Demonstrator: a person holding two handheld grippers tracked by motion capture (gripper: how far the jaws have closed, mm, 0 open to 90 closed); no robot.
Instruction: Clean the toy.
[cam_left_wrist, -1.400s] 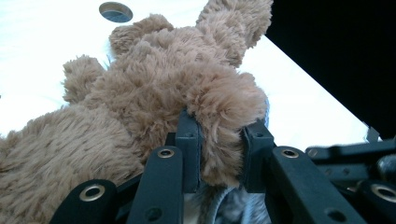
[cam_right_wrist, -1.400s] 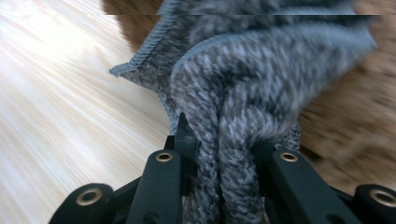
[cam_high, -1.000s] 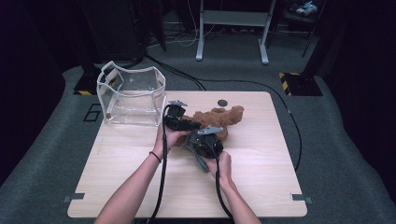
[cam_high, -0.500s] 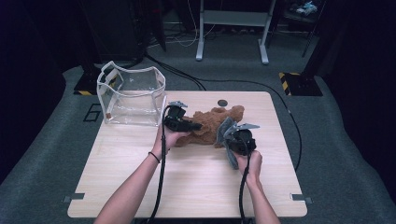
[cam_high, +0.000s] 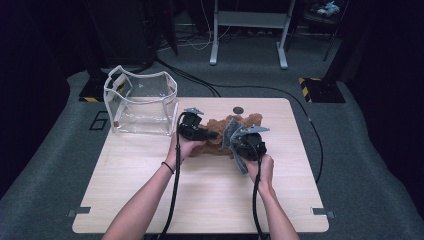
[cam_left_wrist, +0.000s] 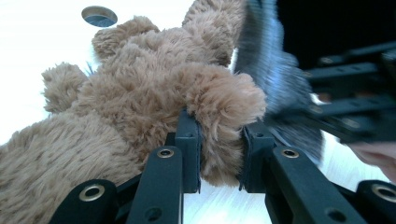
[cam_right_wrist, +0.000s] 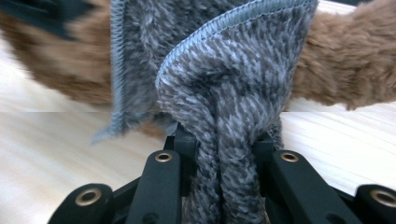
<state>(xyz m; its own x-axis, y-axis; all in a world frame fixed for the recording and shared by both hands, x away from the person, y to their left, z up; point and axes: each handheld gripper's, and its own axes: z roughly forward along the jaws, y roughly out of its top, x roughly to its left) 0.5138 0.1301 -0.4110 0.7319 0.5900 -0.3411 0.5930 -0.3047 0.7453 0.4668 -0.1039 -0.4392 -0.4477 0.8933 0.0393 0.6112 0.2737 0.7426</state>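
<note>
Left gripper view showed your left gripper (cam_left_wrist: 219, 140) clamped on the teddy bear's (cam_left_wrist: 140, 107) paw; your right gripper (cam_right_wrist: 219, 149) gripped the grey cloth (cam_right_wrist: 233, 70). Next, you probably needed to pull it free.

Plush bear (cam_high: 220, 135) right of clear bag (cam_high: 142, 102)

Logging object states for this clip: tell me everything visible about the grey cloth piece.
The grey cloth is a fuzzy, knit-looking fabric in mottled grey with a paler stitched hem. It is folded and bunched, pinched between the right gripper's fingers. It is lifted off the wooden table, beside the brown teddy bear. Contact with the bear cannot be told.
</note>
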